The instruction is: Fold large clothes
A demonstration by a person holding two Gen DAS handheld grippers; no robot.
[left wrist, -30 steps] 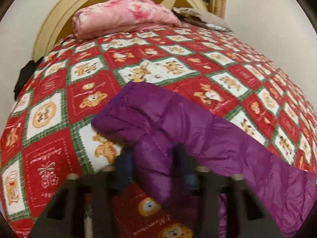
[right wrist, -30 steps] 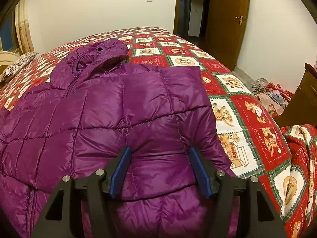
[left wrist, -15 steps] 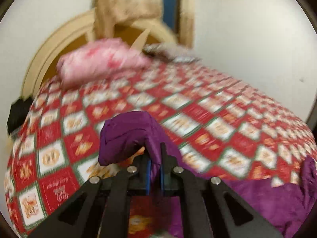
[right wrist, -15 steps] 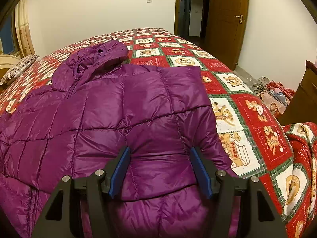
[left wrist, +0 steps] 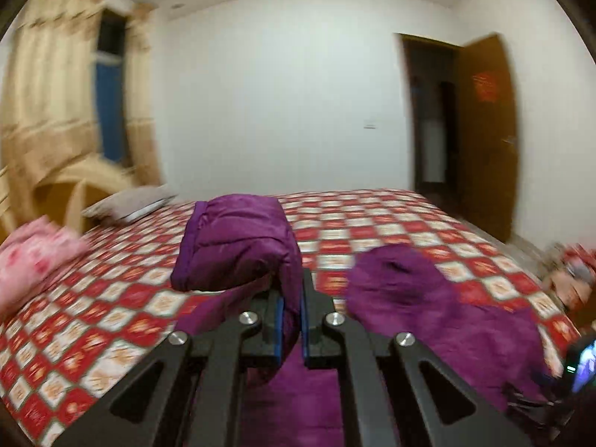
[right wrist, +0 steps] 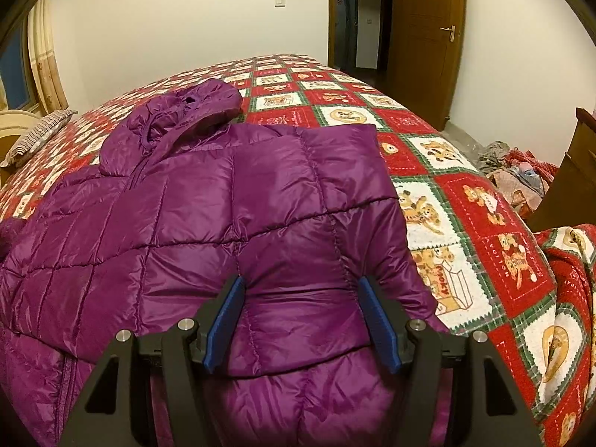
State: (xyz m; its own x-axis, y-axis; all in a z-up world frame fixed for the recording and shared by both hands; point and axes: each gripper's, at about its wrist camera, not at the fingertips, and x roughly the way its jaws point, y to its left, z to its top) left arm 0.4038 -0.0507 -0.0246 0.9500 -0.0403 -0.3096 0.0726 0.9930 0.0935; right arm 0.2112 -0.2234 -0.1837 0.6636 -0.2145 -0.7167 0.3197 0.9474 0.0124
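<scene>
Bed (right wrist: 439,201): covered by a red, green and white bear-print quilt; it carries the whole job.
Jacket (right wrist: 231,216): a large purple puffer jacket lying face up across the bed, hood (right wrist: 193,106) toward the far side; one sleeve already lies folded over the chest.
Step in hand: folding in the second sleeve; judging by the raised cuff, this fold is about halfway done.
Sleeve (left wrist: 238,242): lifted clear of the quilt in the left wrist view, its cuff end drooping to the left, the rest trailing down to the jacket body below.
Left claw (left wrist: 289,329): clenched on the purple sleeve, the blue pads pinching a thin fold of fabric between them.
Right claw (right wrist: 301,320): released, jaws standing fairly wide over the jacket's lower front; the puffy fabric bulges between the pads, but whether they touch it I cannot tell.
Next move: likely carry the sleeve across the chest and lay it flat beside the first fold, then let go; the slippery shell may slide, so a low, slow release seems wise.
</scene>
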